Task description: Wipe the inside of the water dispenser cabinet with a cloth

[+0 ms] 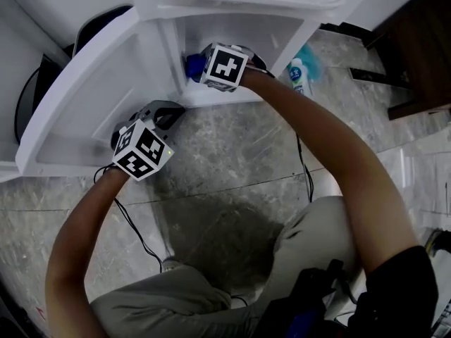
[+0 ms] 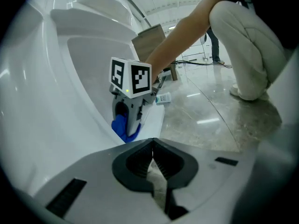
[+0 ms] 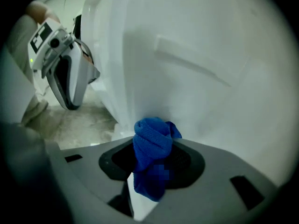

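Head camera looks steeply down on the cabinet [image 1: 271, 30], which both close-up gripper cameras also face.

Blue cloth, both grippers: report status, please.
Right gripper shut on bunched blue cloth, at white plastic cabinet wall. Left gripper shut, empty, near open door. Nothing blocking.

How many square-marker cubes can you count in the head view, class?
2. One cube rides on the left gripper, beside the open door; the other on the right gripper, at the cabinet opening. None seems hidden.
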`<state>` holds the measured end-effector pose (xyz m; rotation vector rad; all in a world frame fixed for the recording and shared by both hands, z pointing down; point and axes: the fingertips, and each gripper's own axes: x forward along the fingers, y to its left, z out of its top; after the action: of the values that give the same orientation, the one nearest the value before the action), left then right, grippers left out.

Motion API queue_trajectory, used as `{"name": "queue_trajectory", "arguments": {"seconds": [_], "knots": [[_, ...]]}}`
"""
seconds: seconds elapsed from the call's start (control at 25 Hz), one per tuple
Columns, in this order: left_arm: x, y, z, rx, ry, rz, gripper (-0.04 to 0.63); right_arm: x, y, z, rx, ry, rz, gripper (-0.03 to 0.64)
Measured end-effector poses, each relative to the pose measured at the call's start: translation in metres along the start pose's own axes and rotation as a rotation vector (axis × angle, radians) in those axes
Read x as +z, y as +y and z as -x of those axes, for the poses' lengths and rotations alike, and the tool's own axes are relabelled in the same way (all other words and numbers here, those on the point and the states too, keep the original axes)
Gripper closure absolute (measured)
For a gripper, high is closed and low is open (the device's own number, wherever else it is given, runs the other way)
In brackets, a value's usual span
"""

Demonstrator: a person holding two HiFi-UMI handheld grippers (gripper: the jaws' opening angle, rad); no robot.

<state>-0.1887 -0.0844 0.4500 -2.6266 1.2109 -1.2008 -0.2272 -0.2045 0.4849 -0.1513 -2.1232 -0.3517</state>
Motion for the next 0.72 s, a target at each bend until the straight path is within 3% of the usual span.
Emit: {"name": "queue_trajectory", "arguments": {"seconds": [0.2,0.24,0.32,0.4,0.48,0.6,0.72], "knots": [[0.034,0.018,-0.009,0.073,-0.083,-0.009,0.583,-0.002,0.028,0.044,0.106,-0.128,-0.254,0.474],[0.040,0.020,-0.012,0.091,-0.094,-0.005,0.551,-0.004,0.029,0.055,0.114,-0.151,-0.302,0.474],[0.048,0.020,-0.021,0.096,-0.101,-0.003,0.367,-0.010,0.028,0.076,0.129,-0.206,-0.401,0.474],[0.058,0.017,-0.029,0.090,-0.105,-0.021,0.351,-0.014,0.026,0.096,0.162,-0.275,-0.502,0.474],[0.072,0.015,-0.036,0.100,-0.124,-0.060,0.347,-0.016,0.030,0.114,0.224,-0.345,-0.591,0.474],[0.106,0.012,-0.045,0.139,-0.171,-0.169,0.288,-0.016,0.039,0.142,0.321,-0.461,-0.696,0.474],[0.136,0.009,-0.057,0.144,-0.203,-0.221,0.288,-0.026,0.038,0.165,0.344,-0.570,-0.807,0.474]]}}
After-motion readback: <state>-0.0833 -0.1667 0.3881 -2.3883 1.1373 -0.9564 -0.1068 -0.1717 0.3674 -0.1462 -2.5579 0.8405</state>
